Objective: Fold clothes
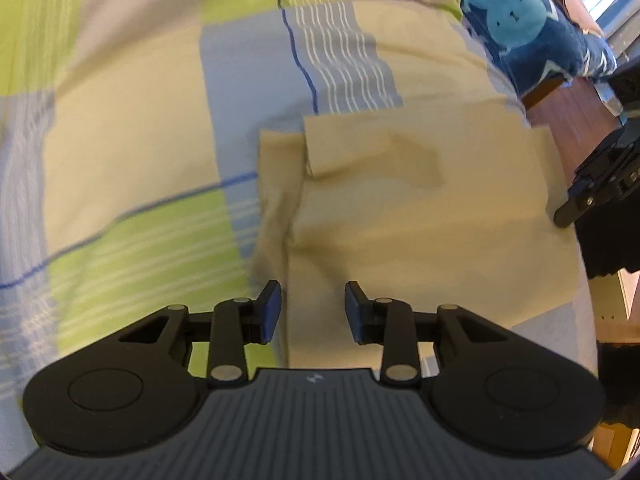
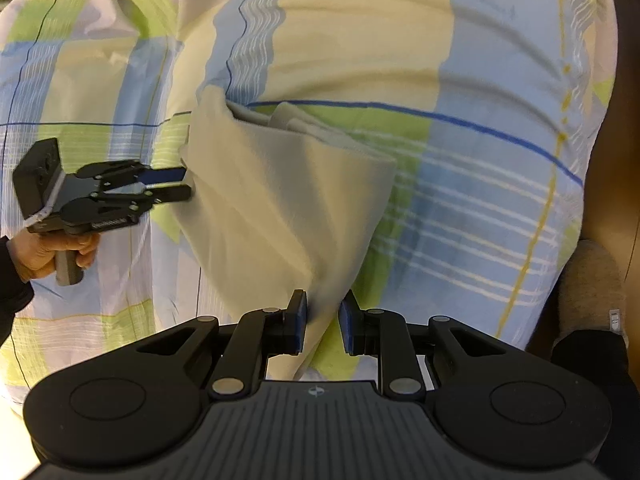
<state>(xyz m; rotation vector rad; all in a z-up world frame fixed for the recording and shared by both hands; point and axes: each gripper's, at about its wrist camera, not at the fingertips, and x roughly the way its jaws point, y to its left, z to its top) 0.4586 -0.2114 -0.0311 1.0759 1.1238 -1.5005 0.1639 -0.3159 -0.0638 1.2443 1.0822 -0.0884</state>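
Observation:
A beige garment (image 1: 400, 208) lies on a plaid bedsheet (image 1: 120, 128); one flap is folded over its top. My left gripper (image 1: 313, 312) is open just above the garment's near-left part, with a seam running under the gap. In the right wrist view the beige garment (image 2: 260, 208) rises in a ridge into my right gripper (image 2: 323, 322), whose blue pads are shut on bunched cloth. The left gripper (image 2: 176, 184) shows there at the garment's left edge. The right gripper (image 1: 580, 196) shows at the garment's right edge in the left wrist view.
A blue blanket with rabbit figures (image 1: 520, 24) lies at the bed's far right corner. Wooden floor (image 1: 568, 108) lies beyond the bed edge. A person's hand (image 2: 52, 252) holds the left gripper's handle. A grey slipper (image 2: 592, 280) stands on the floor at the right.

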